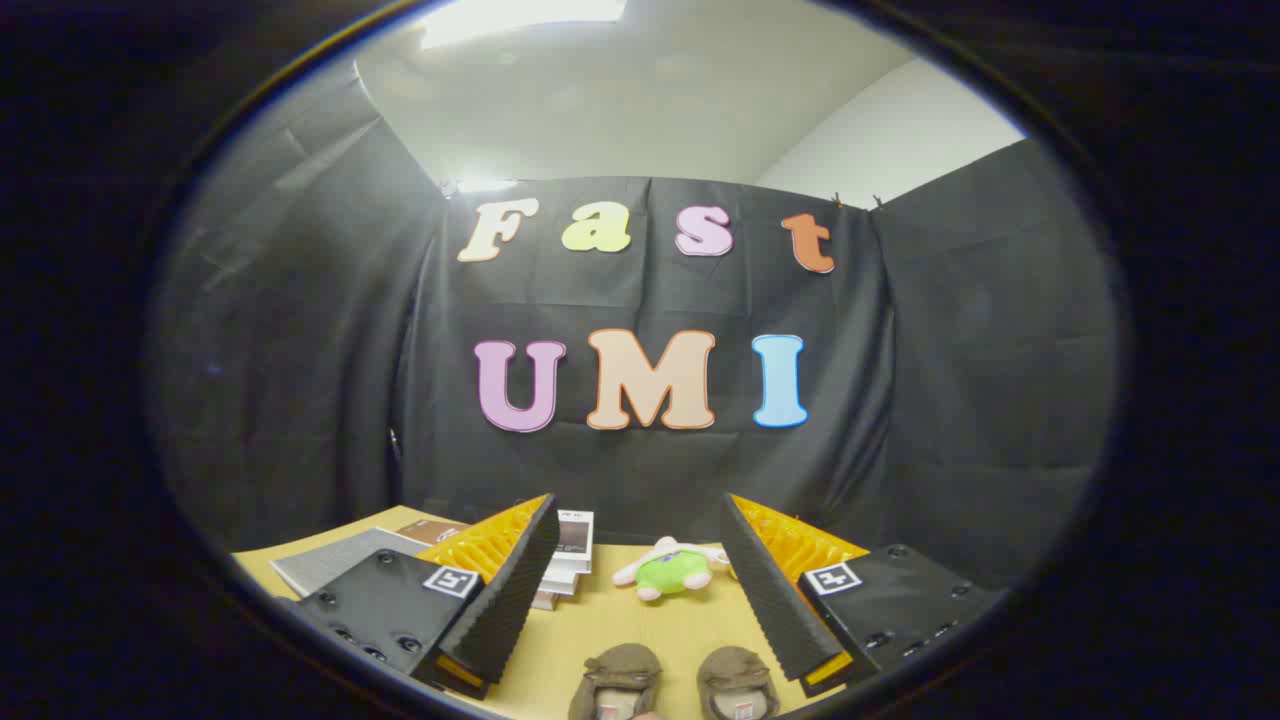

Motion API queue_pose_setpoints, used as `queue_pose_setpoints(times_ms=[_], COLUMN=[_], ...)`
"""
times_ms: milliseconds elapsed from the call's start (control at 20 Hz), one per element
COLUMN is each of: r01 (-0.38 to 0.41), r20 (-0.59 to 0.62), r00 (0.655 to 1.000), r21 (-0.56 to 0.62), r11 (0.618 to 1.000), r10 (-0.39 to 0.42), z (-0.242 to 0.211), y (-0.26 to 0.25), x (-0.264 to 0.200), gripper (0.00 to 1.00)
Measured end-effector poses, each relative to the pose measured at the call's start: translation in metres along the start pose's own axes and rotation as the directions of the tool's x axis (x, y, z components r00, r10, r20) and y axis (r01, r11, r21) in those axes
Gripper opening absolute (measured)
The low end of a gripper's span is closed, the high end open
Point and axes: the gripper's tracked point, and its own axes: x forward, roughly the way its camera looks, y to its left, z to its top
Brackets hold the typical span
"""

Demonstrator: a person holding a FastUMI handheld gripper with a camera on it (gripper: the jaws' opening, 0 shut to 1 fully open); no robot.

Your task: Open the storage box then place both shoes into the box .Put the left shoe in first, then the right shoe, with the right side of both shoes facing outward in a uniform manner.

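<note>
**Gripper spread wide above the two shoes**

The gripper (640, 560) hung over the table (600, 630) with its fingers (510, 590) spread wide apart, holding nothing and touching nothing. Both fingers slanted up and away toward the far wall.

The table was a pale yellow surface running from the near edge to the black cloth at the back. On its far left lay a grey flat sheet (335, 560), partly hidden behind the left finger. Just right of that, at the far side, stood a stack of books (568, 560), its left part covered by the left finger.

The two shoes (675, 685) sat side by side at the near edge, between the fingers and below them, close together but apart. Each was brown, its opening facing the camera. Their long axes seemed to run near to far, toes away, though only part of each showed, so I could not be sure.

Beyond the shoes, between the fingertips, lay a small plush toy (672, 572), green with white limbs, well apart from the shoes.
</note>
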Motion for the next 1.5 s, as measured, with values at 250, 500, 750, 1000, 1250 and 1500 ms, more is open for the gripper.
queue_pose_setpoints(times_ms=[250,500,750,1000,1250,1500], r01=[-0.007,-0.019,-0.011,-0.031,-0.104,-0.133], r20=[0.008,0.012,0.021,0.009,-0.064,-0.183], r00=[1.000,1.000,1.000,0.999,0.991,0.964], r21=[0.010,0.011,0.025,0.018,0.156,0.299], r11=[1.000,1.000,1.000,0.999,0.982,0.945], r10=[0.007,0.019,0.010,0.031,0.116,0.194], z=[0.008,0.015,0.020,0.014,-0.006,-0.042], y=[0.001,0.003,0.000,0.012,0.038,0.064], x=[0.000,0.001,0.000,-0.003,-0.009,-0.016], gripper=[1.00,1.00,1.00,1.00,1.00,0.99])
